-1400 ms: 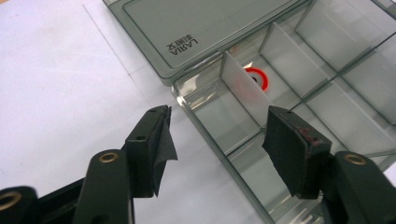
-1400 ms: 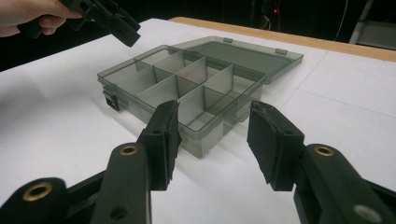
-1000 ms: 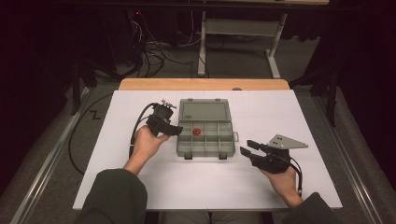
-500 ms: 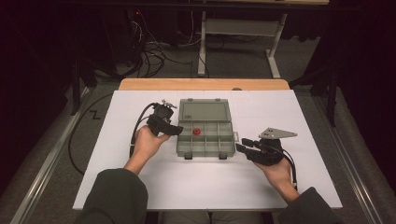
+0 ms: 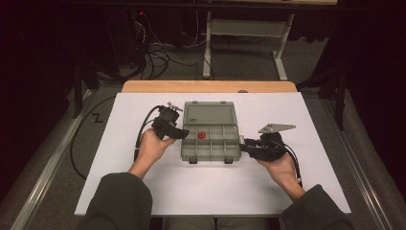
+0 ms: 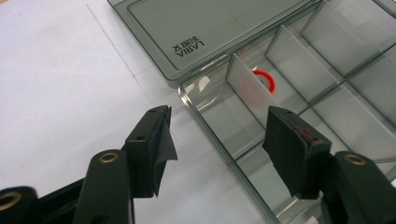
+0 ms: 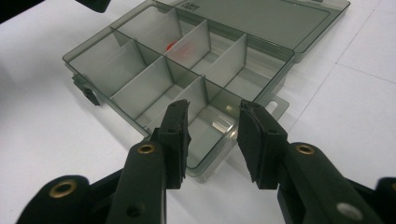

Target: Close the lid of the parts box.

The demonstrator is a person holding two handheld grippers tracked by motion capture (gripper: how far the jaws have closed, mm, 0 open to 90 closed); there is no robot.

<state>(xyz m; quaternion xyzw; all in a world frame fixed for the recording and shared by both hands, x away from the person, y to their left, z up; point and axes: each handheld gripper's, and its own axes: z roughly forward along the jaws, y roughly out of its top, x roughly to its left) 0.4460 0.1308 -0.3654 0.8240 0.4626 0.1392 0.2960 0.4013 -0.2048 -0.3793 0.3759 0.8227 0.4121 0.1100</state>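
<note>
white tabletop [image 5: 143,191]; high view: red ring [image 5: 202,135] in organizer box [image 5: 210,149]; left tongs [image 6: 217,140] apart, right tongs [image 7: 212,135] closing, empty.

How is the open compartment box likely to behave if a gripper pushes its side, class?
The compartment box looks like thin clear plastic, nearly empty but for a red ring, so probably light. On the smooth white table it would likely slide rather than tip. Its walls seem stiff, the open lid perhaps swinging.

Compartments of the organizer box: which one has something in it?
The back-row compartment second from the left side of the organizer box, next to the open lid: it holds a red ring. The other compartments look empty.
</note>
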